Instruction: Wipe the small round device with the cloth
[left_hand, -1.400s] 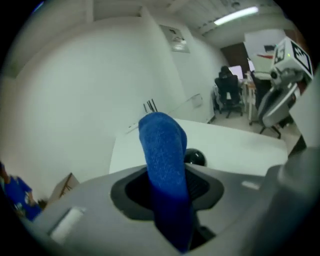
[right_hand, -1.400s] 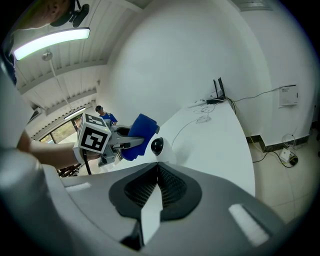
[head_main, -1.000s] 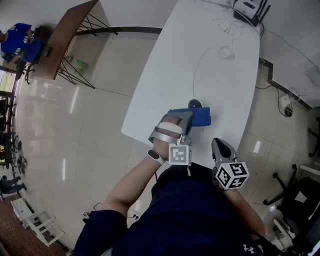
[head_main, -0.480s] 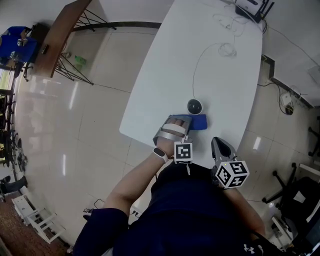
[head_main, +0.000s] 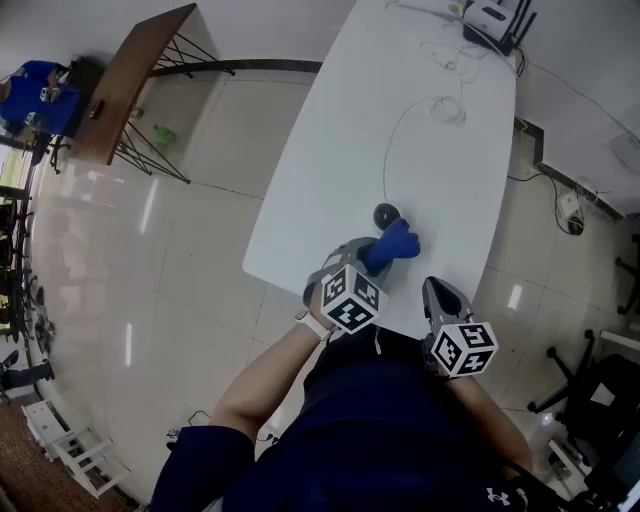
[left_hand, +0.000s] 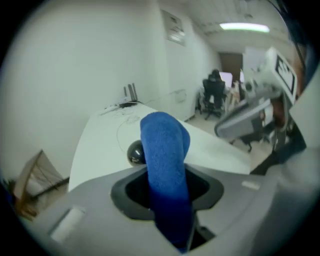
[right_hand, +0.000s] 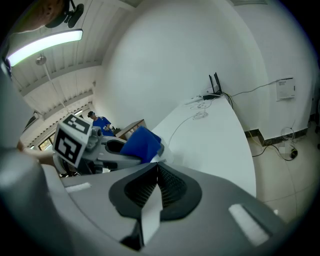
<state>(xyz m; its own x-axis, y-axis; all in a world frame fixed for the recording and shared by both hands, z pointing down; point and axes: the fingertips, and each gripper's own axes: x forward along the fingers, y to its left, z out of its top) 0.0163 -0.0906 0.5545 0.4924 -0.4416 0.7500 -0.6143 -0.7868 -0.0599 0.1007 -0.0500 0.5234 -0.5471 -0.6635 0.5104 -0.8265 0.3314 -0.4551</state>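
Note:
The small round dark device sits on the white table, near its front end. My left gripper is shut on the blue cloth, which hangs bunched just in front of the device; I cannot tell whether they touch. In the left gripper view the cloth rises folded from between the jaws of the left gripper, with the device just behind it to the left. My right gripper is off the table's front edge, shut and holding nothing. From the right gripper the cloth shows to the left.
A thin cable runs from the device up the table to a coil and a router at the far end. A wooden side table stands far left; an office chair is on the right.
The cloth lay spread flat on the table by the device; now it is bunched and lifted in the left gripper, which has rolled over. The right gripper has not moved.

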